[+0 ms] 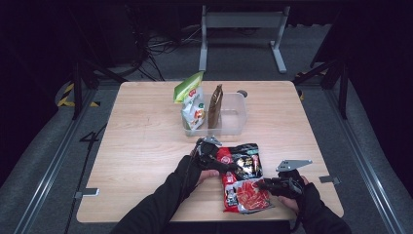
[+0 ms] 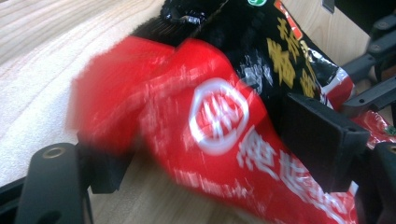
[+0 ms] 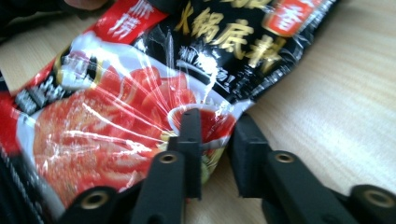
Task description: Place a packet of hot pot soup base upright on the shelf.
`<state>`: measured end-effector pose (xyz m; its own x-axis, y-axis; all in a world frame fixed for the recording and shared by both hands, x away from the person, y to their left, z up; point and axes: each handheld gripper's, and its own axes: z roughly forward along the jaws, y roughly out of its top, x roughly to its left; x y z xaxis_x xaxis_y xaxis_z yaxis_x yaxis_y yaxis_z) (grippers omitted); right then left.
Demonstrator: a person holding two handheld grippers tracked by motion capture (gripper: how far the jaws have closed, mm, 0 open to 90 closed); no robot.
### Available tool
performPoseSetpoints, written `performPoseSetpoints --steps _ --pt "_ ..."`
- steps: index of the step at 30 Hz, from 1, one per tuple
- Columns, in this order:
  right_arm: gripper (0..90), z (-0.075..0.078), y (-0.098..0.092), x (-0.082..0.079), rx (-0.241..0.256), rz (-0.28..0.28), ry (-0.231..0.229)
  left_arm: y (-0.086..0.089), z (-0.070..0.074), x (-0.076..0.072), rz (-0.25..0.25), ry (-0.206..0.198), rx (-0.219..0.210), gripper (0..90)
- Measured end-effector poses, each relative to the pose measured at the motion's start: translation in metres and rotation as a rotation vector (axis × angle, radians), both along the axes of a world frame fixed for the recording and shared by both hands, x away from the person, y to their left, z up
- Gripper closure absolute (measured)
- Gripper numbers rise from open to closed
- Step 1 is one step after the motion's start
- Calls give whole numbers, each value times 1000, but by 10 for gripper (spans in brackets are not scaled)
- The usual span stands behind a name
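Note:
A red and black foil packet (image 1: 245,181) lies flat near the table's front edge. My left gripper (image 1: 217,161) is at its upper left corner. In the left gripper view the packet's red end (image 2: 210,135) bulges, blurred, between the two pads (image 2: 108,170), which press it from both sides. My right gripper (image 1: 267,185) is at the packet's right edge. Its jaws stand close together with the edge by the tomato picture (image 3: 116,126) pinched between the fingertips (image 3: 191,128).
A clear plastic tub (image 1: 233,115) stands at the middle back of the table. A green and white snack bag (image 1: 191,101) and a brown packet (image 1: 215,105) stand upright in it. Bare wood lies to the left and right of the packet.

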<state>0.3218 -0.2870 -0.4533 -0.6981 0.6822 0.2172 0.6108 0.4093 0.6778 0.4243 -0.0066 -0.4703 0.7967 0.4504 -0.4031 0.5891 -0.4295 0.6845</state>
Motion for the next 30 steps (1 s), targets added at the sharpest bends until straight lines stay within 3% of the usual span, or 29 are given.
performPoseSetpoints --steps 6,11,12,15,17,20,22,30 --pt "827 1 4 -3 5 11 -40 -2 0 -1 -39 5 -4 236" --pt "850 1 5 -4 2 0 -65 0 1 -1 -78 11 -22 394" --pt "854 1 4 -4 3 -9 -69 1 3 -1 -71 -6 -30 436" --pt "854 1 0 -3 26 -27 -59 8 11 0 -75 -46 -59 718" --pt "852 2 2 -4 18 -26 -76 9 13 0 -72 -63 -76 819" --pt "845 2 1 -3 23 -32 -74 8 15 -2 -73 -97 -66 851" --pt "837 3 0 -3 29 -31 -80 6 23 -4 -83 -149 -57 860" --pt "787 9 -2 -3 37 -48 -123 5 45 -12 -83 -280 -93 872"
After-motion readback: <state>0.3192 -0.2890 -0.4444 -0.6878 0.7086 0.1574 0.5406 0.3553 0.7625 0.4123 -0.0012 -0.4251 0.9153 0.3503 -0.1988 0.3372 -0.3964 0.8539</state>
